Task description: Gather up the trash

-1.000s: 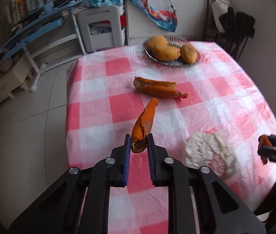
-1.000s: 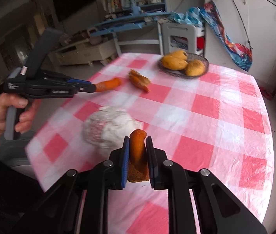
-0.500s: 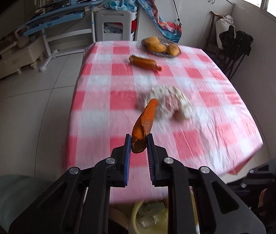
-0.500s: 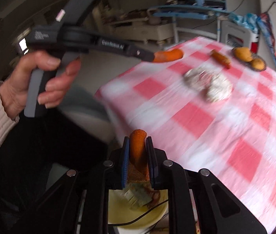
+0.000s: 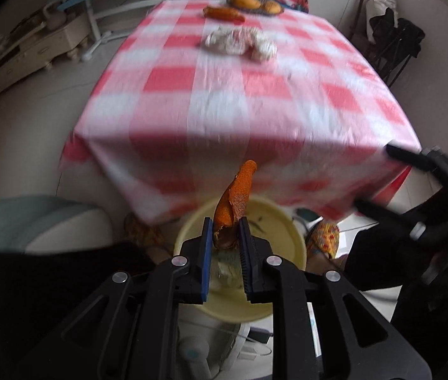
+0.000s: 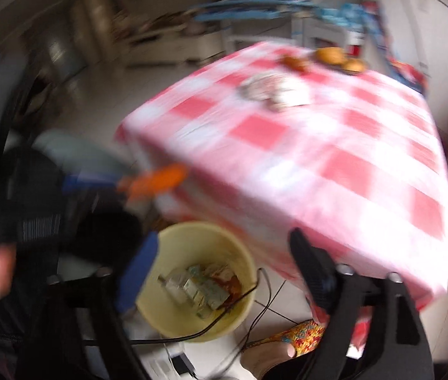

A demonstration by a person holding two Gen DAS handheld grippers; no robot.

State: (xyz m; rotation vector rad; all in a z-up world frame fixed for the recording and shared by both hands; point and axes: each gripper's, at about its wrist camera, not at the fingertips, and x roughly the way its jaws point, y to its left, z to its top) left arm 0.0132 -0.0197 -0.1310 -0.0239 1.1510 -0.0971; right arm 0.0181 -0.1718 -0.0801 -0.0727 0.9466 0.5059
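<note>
left wrist: left gripper (image 5: 224, 243) jaws pinch orange peel (image 5: 235, 202) above yellow bin (image 5: 284, 237). right wrist: right gripper (image 6: 224, 272) jaws wide, trash in bin.

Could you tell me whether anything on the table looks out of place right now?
Yes: a loose orange peel lies directly on the checked tablecloth beside the fruit bowl, and a crumpled white wad sits mid-table. Both look like uncollected trash.

The desk (image 5: 224, 101) wears a red-and-white checked cloth. On it lie a crumpled white wad (image 5: 239, 41), an orange peel (image 5: 224, 13) and a fruit bowl (image 5: 257, 2). A yellow bin (image 6: 198, 280) stands on the floor (image 5: 28, 120).
</note>
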